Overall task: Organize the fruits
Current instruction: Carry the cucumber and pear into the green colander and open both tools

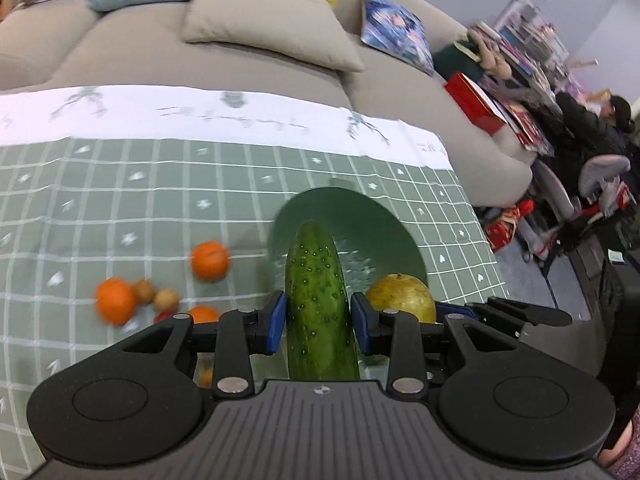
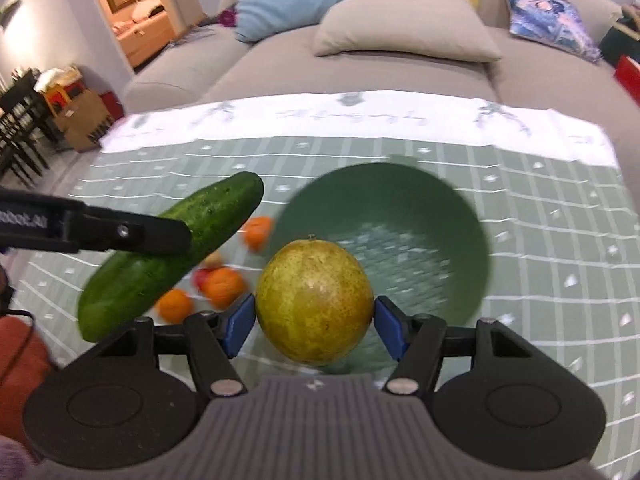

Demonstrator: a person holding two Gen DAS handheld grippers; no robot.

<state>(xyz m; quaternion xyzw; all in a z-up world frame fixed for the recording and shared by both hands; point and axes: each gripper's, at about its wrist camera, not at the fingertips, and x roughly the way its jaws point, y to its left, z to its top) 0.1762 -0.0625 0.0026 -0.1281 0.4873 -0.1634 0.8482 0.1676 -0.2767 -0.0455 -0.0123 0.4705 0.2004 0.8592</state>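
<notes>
My left gripper (image 1: 319, 320) is shut on a green cucumber (image 1: 318, 300), held above the table and pointing toward the green bowl (image 1: 384, 220). The cucumber (image 2: 168, 256) and the left gripper's finger (image 2: 152, 236) also show in the right wrist view. My right gripper (image 2: 315, 328) is shut on a yellow-green pear (image 2: 314, 300), held above the near rim of the bowl (image 2: 420, 208). The pear (image 1: 402, 298) shows at the left gripper's right. Several oranges (image 1: 210, 261) and small fruits (image 1: 166, 299) lie on the checked tablecloth to the bowl's left.
The table has a green checked cloth (image 1: 120, 208) with a white border. A grey sofa (image 1: 240, 64) with cushions stands behind it. A red box (image 1: 476, 108), chairs and a seated person (image 1: 600, 124) are at the right.
</notes>
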